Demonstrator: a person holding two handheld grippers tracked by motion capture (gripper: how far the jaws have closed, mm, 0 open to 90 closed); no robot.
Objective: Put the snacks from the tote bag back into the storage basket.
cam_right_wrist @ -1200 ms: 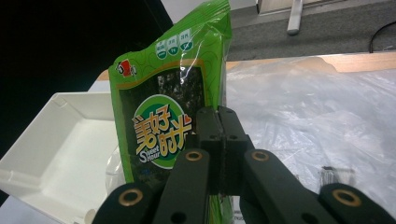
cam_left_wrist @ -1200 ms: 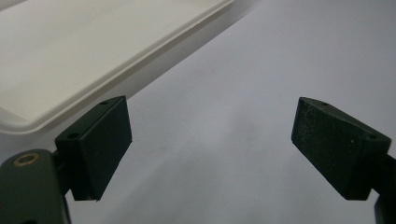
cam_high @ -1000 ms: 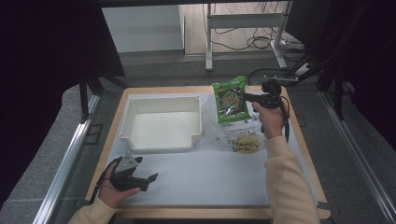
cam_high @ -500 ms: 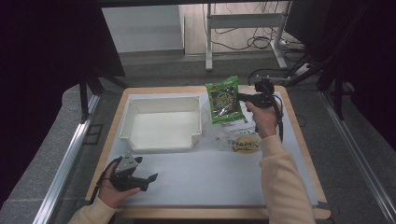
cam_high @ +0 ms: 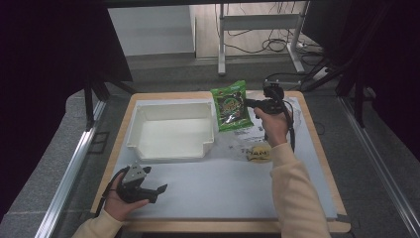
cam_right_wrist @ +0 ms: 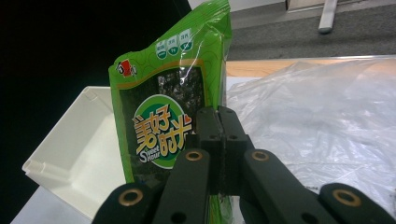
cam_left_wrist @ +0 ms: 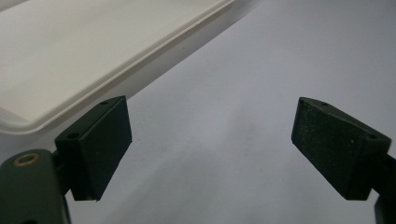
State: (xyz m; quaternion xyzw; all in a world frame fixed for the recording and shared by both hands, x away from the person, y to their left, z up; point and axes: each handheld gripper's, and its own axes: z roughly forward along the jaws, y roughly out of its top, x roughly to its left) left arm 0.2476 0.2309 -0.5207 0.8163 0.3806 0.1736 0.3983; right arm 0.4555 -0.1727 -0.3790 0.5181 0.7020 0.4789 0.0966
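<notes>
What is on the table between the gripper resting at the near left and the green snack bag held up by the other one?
In the high view, the white tray lies between the left gripper and the green snack bag, clamped in the right gripper.

Cream sleeves; each black gripper has brass-ringed screw holes.

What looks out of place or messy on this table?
Nothing is spilled or damaged. A crumpled clear plastic bag lies loose beside the white bin, and the right gripper holds the green snack packet in the air.
</notes>
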